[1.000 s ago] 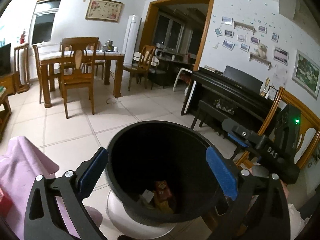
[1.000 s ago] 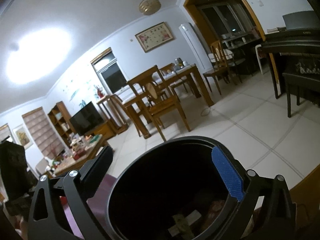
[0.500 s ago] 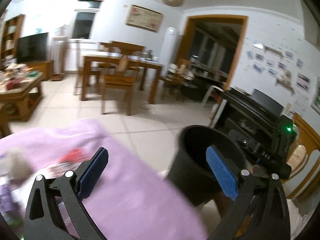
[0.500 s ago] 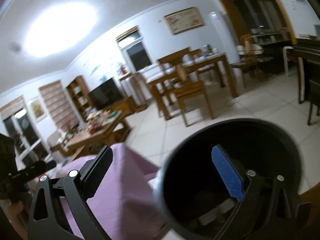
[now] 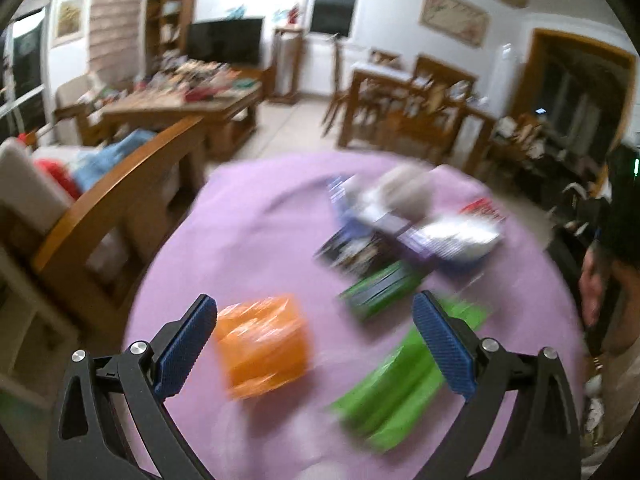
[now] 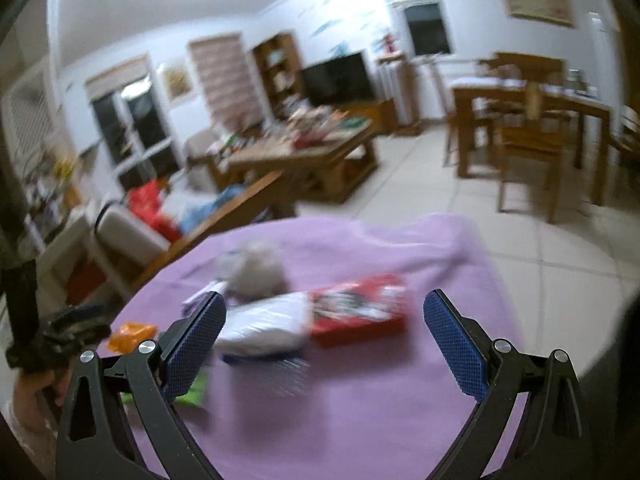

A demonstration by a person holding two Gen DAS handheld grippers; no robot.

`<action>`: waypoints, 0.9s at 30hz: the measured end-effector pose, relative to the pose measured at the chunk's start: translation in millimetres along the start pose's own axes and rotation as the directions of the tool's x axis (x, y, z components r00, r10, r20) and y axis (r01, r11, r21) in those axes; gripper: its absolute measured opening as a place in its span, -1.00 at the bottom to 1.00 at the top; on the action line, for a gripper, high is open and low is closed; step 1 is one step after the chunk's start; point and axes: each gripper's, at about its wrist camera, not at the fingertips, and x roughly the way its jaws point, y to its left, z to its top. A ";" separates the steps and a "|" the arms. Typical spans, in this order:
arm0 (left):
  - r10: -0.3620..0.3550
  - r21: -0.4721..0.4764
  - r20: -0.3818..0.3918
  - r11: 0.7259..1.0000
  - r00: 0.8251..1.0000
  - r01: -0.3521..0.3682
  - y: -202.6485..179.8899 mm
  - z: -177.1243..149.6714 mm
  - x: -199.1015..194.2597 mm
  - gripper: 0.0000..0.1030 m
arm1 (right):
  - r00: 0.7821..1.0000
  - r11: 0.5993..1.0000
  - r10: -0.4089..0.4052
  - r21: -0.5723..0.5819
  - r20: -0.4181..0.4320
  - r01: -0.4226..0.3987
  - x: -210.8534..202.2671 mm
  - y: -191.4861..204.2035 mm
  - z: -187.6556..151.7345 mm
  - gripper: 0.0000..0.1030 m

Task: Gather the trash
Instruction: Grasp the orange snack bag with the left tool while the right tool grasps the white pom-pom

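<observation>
Two claws are mine, and both are wide open with nothing in them. My left claw (image 5: 314, 346) hangs over the desk (image 5: 256, 240), which has a purple cloth on it. My right claw (image 6: 324, 344) hangs over the same desk (image 6: 360, 420).

All the trash lies on the purple cloth. I use the orange packet (image 5: 264, 346) as my marker. It sits on the cloth just past my left claw's left finger. A bright green wrapper (image 5: 394, 396) lies to the right of the orange packet, partly behind my left claw's right finger. A dark green packet (image 5: 380, 286) lies beyond it, farther from me than the orange packet. Even farther off is a blurry heap with a white bag (image 5: 456, 236), a fluffy grey lump (image 5: 408, 190) and a red packet (image 5: 482, 208).

From my right claw I see the red packet (image 6: 360, 308) touching the white bag (image 6: 266, 324), with the fluffy grey lump (image 6: 258, 266) just behind them. The orange packet (image 6: 130, 334) is far to the left of these, near the cloth's edge. Everything is blurry, so I cannot read any words on the packets.
</observation>
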 end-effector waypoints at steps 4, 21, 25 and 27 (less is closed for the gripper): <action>0.013 -0.020 -0.064 1.000 0.998 -0.015 20.1 -10.6 16.1 0.82 | 0.987 0.995 -0.008 -0.095 -0.161 -0.007 66.6 48.3 32.6 0.86; -0.027 0.062 -0.045 0.998 0.999 0.030 21.0 -9.1 27.0 -0.10 | 0.905 0.994 -0.010 -0.102 -0.425 -0.037 165.6 66.6 47.0 -0.16; -0.086 0.036 0.051 0.996 0.995 0.085 21.3 -7.0 7.0 -0.10 | 0.964 0.991 0.120 -0.023 -0.236 -0.129 90.4 50.2 48.7 -0.17; -0.105 0.037 0.086 0.994 0.991 0.102 14.8 -2.0 -1.5 -0.10 | 0.977 0.987 0.157 0.008 -0.145 -0.158 49.5 39.9 43.0 -0.16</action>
